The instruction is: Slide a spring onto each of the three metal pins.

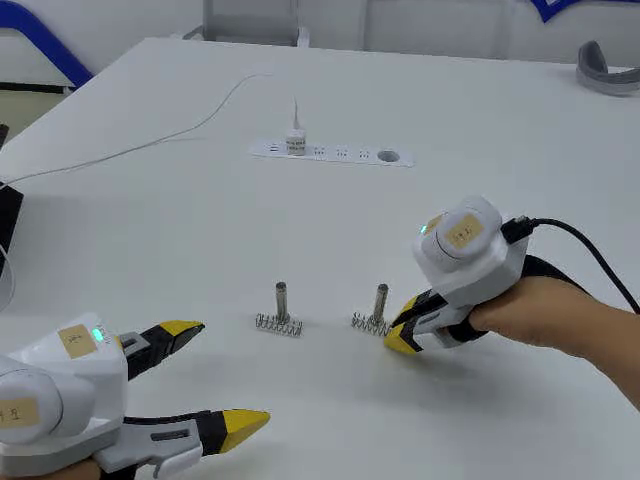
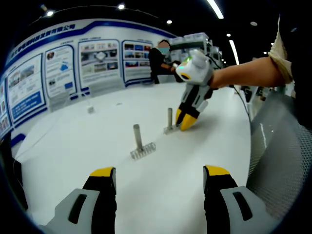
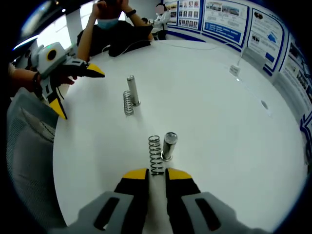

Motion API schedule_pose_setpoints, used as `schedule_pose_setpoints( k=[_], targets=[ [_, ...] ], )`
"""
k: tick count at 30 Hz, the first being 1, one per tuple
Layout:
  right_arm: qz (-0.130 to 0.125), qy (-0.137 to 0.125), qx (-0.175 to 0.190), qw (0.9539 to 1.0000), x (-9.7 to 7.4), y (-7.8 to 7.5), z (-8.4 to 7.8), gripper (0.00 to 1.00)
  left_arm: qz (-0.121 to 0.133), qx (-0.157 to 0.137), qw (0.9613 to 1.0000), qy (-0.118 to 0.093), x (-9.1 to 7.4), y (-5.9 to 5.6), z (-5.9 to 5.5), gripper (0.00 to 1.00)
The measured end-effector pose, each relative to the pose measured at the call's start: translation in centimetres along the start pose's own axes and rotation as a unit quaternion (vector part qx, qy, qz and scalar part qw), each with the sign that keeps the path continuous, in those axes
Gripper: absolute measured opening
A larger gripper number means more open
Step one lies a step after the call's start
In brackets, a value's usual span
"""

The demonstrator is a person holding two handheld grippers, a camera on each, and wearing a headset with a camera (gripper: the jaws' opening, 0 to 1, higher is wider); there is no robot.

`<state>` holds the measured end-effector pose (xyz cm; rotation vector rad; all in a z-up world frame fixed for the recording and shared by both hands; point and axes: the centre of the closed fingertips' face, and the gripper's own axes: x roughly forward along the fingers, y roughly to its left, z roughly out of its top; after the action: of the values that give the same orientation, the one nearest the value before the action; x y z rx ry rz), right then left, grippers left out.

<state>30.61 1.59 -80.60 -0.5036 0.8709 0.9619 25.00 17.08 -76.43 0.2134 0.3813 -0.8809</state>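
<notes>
Right tongs (image 3: 157, 172) at near end of spring (image 3: 155, 152)

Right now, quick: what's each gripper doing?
Left gripper: open, holding nothing.
Right gripper: closed on the near end of the spring lying beside a pin.

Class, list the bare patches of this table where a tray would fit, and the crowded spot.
Free: the broad stretch between power strip and left pin; the patch between left hand-held gripper and left pin. Crowded: around the right pin, where the right hand-held gripper meets a spring.
</notes>
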Motion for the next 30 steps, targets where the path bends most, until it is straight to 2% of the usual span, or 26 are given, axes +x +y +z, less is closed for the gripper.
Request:
schedule_pose_setpoints(
  k=[10,19,30],
  targets=[
    [-0.004,0.0,-0.008,1.0,-0.2,0.1,0.0,0.12,-0.001,0.001,1.0,0.0,0.0,-0.1,0.0,0.74],
    [-0.012,0.005,-0.031,0.9994,-1.5,0.3,0.5,0.12,-0.004,0.002,1.0,-0.001,0.1,-0.2,0.1,0.74],
    [-0.019,0.005,-0.057,0.9982,-3.5,0.9,2.1,0.12,-0.004,0.002,1.0,-0.005,0.1,-0.2,0.2,0.74]
  ],
)
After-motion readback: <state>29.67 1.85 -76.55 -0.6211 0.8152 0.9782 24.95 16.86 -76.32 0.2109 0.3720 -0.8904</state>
